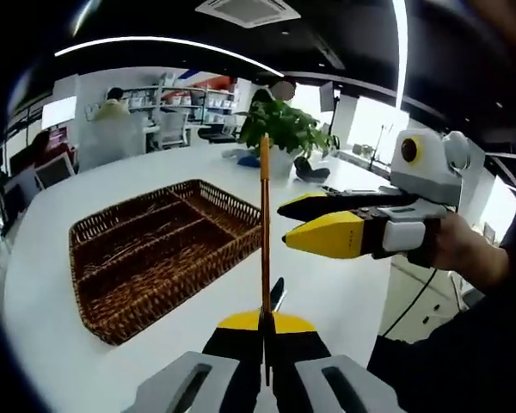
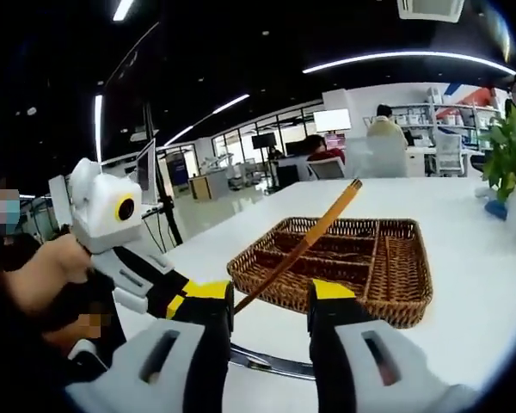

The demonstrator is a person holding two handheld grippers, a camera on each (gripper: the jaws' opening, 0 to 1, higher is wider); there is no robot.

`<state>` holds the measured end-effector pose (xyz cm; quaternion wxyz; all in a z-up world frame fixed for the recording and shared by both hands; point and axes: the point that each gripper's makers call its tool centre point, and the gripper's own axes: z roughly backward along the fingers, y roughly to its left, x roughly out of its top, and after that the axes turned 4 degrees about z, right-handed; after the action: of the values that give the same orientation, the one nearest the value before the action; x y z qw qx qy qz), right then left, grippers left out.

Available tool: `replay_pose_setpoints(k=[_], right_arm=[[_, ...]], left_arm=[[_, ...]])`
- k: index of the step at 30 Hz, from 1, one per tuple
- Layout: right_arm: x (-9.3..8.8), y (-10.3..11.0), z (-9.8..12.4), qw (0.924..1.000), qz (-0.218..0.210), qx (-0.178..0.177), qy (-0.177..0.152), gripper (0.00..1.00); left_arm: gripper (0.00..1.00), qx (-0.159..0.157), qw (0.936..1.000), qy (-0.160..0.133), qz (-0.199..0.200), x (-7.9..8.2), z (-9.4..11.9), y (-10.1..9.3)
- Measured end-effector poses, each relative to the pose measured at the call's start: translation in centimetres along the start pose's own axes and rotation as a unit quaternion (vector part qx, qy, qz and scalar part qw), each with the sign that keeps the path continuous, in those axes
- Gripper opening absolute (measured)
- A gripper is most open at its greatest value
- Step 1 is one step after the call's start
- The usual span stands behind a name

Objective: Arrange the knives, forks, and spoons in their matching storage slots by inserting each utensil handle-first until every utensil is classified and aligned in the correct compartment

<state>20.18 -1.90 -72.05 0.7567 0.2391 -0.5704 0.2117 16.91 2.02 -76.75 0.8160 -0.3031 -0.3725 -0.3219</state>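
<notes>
A long utensil with a thin brown wooden handle (image 1: pixel 264 224) stands up from my left gripper (image 1: pixel 265 325), which is shut on its lower end. In the right gripper view the same handle (image 2: pixel 314 232) slants up over the tray from the left gripper (image 2: pixel 176 297). My right gripper (image 2: pixel 271 297) is open, its yellow tips close beside the handle's lower part; in the left gripper view it (image 1: pixel 284 224) comes in from the right, just short of the handle. The wicker tray (image 1: pixel 120 284) (image 2: pixel 413 288) with long compartments lies on the white table.
A potted plant (image 1: pixel 284 129) (image 2: pixel 512 146) stands on the table beyond the tray. A thin metal piece (image 2: pixel 267 361) shows low between my right jaws. The table's edge runs near the person's hand (image 1: pixel 464 249). People sit at desks far behind.
</notes>
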Motion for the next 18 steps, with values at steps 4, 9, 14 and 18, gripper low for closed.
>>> replay_pose_setpoints(k=[4,9,14,18], right_arm=[[0.6,-0.1,-0.1,0.9999,0.003,-0.010,-0.012,0.25],[0.7,-0.1,-0.2,0.9998,-0.005,-0.010,-0.015,0.22],[0.8,-0.3,-0.2,0.9995,-0.018,-0.016,-0.022,0.15],[0.9,-0.7,0.1,0.9989,-0.024,-0.027,-0.028,0.09]], left_arm=[[0.00,-0.004,0.9998,-0.010,0.014,0.3,0.1,-0.4],[0.00,-0.008,0.9994,-0.020,0.028,0.7,0.2,-0.8],[0.00,-0.018,0.9985,-0.027,0.043,0.8,-0.1,-1.7],[0.00,-0.022,0.9981,-0.030,0.049,0.9,-0.4,-2.1]])
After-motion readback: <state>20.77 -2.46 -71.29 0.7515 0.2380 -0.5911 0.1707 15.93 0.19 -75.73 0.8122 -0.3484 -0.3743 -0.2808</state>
